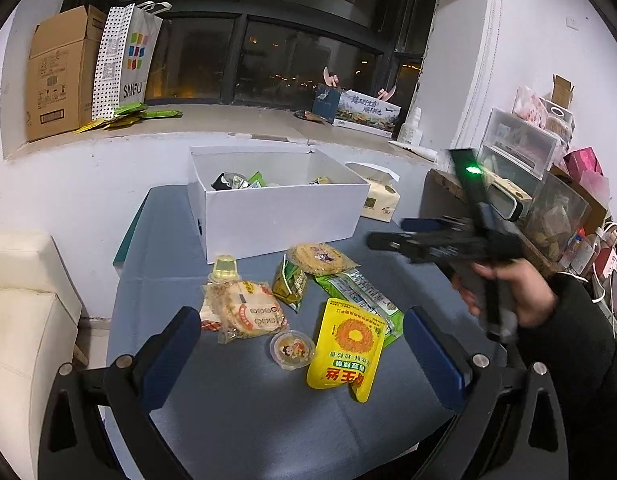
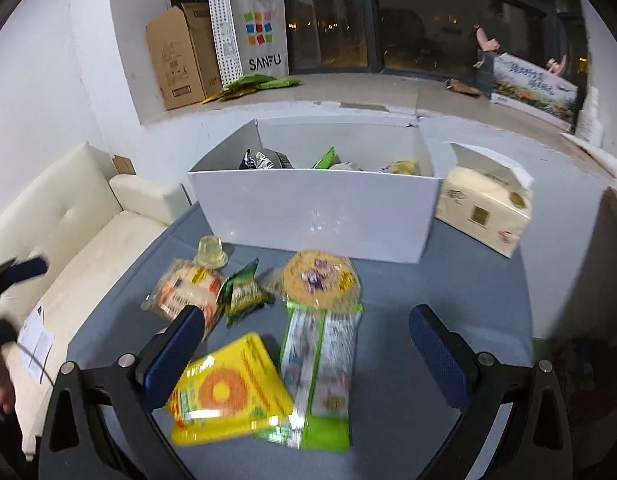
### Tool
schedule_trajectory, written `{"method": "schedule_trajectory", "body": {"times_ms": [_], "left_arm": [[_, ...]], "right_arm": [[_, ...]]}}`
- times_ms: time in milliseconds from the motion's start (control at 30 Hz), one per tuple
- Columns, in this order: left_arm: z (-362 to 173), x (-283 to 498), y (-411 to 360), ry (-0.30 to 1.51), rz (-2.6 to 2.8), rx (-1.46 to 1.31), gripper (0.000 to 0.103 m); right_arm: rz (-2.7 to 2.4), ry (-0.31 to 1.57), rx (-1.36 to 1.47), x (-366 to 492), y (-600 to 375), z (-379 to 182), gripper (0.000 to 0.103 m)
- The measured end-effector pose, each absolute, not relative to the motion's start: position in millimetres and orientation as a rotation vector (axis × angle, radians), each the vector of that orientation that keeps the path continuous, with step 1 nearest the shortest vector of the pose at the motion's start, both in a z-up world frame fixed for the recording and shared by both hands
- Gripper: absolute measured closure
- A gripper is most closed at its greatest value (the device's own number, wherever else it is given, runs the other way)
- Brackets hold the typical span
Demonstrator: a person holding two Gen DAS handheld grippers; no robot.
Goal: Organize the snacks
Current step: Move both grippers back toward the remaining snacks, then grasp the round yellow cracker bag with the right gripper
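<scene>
Several snacks lie on the blue-grey table (image 1: 248, 408): a yellow packet (image 1: 346, 350) (image 2: 228, 392), a green-white packet (image 1: 360, 292) (image 2: 320, 364), a round cracker pack (image 1: 318, 258) (image 2: 318, 280), a small green packet (image 1: 289, 282), rice cracker packs (image 1: 244, 312), a yellow jelly cup (image 1: 225, 270) and a small lidded cup (image 1: 292, 349). Behind them stands a white box (image 1: 284, 216) (image 2: 320, 216) holding several snacks. My left gripper (image 1: 301, 316) hovers open over the near snacks. My right gripper (image 2: 305, 312) is open above the yellow and green-white packets, and nothing is between its fingers.
A tissue pack (image 1: 382, 200) (image 2: 484, 212) sits right of the box. A cream sofa (image 2: 88, 240) borders the table's left side. Cluttered storage boxes (image 1: 520, 148) fill the right. A cardboard box (image 1: 60, 76) and a SANFU bag (image 1: 126, 56) stand on the window sill.
</scene>
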State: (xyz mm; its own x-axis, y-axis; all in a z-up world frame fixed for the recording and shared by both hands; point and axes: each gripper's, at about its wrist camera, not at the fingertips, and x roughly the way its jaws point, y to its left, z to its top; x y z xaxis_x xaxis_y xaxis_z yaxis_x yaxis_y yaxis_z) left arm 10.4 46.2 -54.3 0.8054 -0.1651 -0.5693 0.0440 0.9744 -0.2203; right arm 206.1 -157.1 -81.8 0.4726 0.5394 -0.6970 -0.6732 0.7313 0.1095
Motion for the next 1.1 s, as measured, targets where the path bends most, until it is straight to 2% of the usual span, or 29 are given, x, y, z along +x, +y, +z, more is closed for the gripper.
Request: {"method": "schedule_trajectory", "body": {"times_ms": [333, 667, 733, 833, 1100], "left_arm": [[-63, 14, 52, 0.651, -0.108, -0.209, 0.000], [-83, 26, 54, 0.709, -0.095, -0.232, 0.000], [-85, 27, 53, 0.716, -0.097, -0.233, 0.000], [-89, 30, 51, 0.724, -0.098, -0.234, 0.000], [-97, 43, 49, 0.754, -0.096, -0.226, 0.000]], "right_arm": [[0.666, 0.955, -0.196, 275, -104, -127, 0.000], [0.547, 1.099, -0.265, 297, -60, -175, 0.000], [0.559, 1.109, -0.236, 299, -62, -177, 0.004], [0.574, 1.107, -0.277, 296, -64, -179, 0.017], [0.621, 0.990, -0.240, 274, -97, -143, 0.021]]}}
